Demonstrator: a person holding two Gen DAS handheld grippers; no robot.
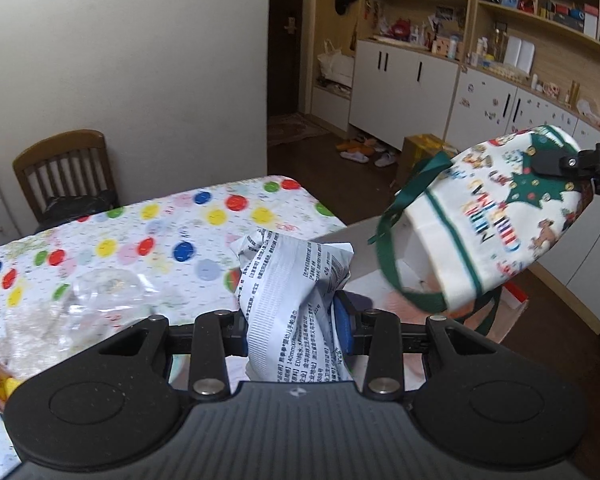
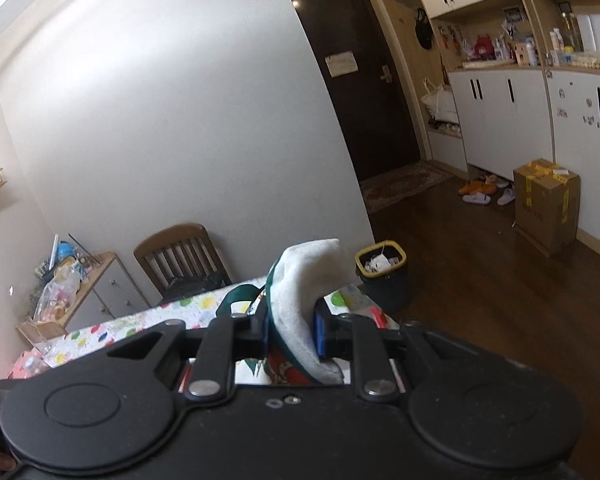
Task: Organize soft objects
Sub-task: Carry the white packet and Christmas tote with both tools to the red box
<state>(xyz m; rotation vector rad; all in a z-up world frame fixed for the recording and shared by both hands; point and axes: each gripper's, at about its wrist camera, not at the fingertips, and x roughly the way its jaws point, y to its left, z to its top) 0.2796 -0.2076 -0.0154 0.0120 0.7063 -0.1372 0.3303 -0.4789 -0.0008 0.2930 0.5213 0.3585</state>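
My left gripper [image 1: 290, 330] is shut on a soft white packet with black print [image 1: 288, 280] and holds it above the near edge of the table [image 1: 140, 232]. My right gripper [image 2: 290, 334] is shut on the edge of a white cloth tote bag with green trim and a Christmas print [image 2: 304, 280]. In the left wrist view the bag [image 1: 492, 220] hangs in the air to the right of the packet, held up at its top right, its mouth and green straps [image 1: 396, 216] facing the packet.
The table has a polka-dot cloth, with a clear crumpled plastic bag [image 1: 80, 304] at its left. A wooden chair [image 1: 66, 172] stands behind it. A white open box [image 1: 416, 272] sits below the bag. A bin [image 2: 382, 268] and a cardboard box [image 2: 546, 204] stand on the floor.
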